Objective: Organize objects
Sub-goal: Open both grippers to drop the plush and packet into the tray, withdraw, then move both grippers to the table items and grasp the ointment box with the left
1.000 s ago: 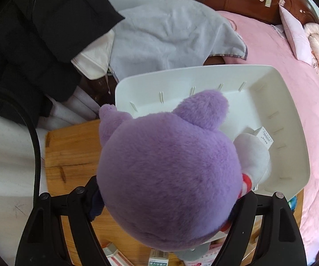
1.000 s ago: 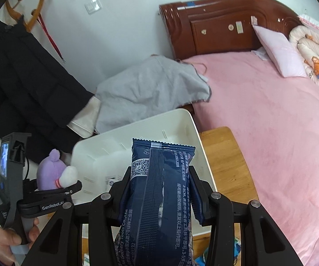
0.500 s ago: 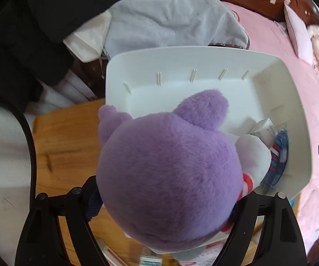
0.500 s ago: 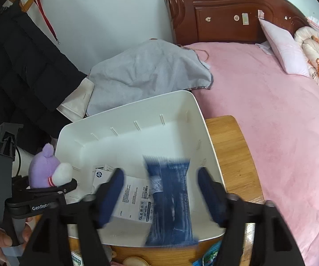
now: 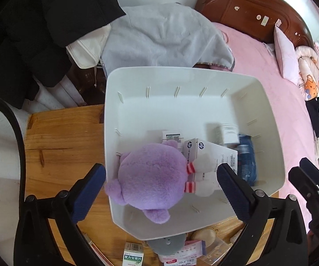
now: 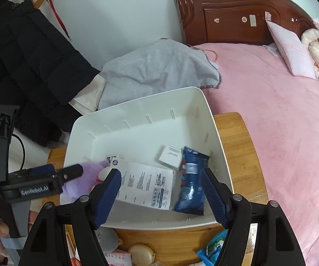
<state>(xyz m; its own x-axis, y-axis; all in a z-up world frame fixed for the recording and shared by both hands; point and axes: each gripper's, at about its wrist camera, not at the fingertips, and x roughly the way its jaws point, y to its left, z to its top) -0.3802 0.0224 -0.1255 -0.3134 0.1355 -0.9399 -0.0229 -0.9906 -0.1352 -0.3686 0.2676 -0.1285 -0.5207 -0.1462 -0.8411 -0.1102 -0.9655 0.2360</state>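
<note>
A purple plush toy [image 5: 152, 177] with white feet lies in the near left corner of the white bin [image 5: 181, 71]. My left gripper [image 5: 160, 169] hovers over it with its jaws opening; the pads stand well clear of the plush on both sides. In the right wrist view, my right gripper [image 6: 160, 171] is open above the bin's near edge with nothing between its fingers. A dark blue snack packet [image 6: 191, 181] lies in the bin's right part, beside a small white box [image 6: 170, 156] and a white printed sheet [image 6: 146, 184].
The bin sits on a wooden table [image 5: 59, 137]. Small items crowd the table's near edge: a green-and-white medicine box [image 5: 133, 256], a grey round thing [image 5: 168, 243], a tan round case [image 6: 140, 255]. Grey cloth [image 5: 159, 37] and a black jacket [image 5: 26, 33] lie behind; a pink bed [image 6: 281, 133] is to the right.
My left gripper has opened and the plush has dropped into the bin. My right gripper has let go of the blue packet, which now lies in the bin.
</note>
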